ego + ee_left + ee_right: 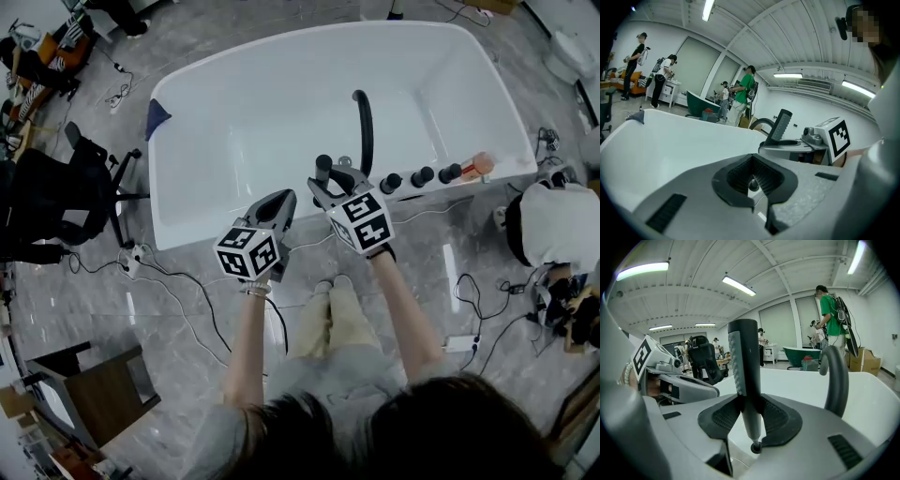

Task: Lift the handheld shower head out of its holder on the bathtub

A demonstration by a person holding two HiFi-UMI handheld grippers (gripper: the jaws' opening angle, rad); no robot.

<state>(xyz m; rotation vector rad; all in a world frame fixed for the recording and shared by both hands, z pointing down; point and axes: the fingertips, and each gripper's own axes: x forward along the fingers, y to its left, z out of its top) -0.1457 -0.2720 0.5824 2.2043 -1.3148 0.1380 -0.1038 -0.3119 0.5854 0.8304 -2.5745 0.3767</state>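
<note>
The black handheld shower head (743,362) stands upright between the pads of my right gripper (750,416), which is shut on its handle. In the head view that gripper (325,183) holds the shower head (323,167) above the near rim of the white bathtub (187,230), just left of the curved black spout (364,122). My left gripper (277,199) hovers beside it to the left, jaws together with nothing between them. In the left gripper view, the left gripper (752,176) is empty and the shower head (780,125) rises at the right.
Three black knobs (422,175) and an orange thing (480,164) sit on the tub's rim to the right. A black office chair (56,202) stands at the left among floor cables. A person (553,225) crouches at the right. Other people stand in the background.
</note>
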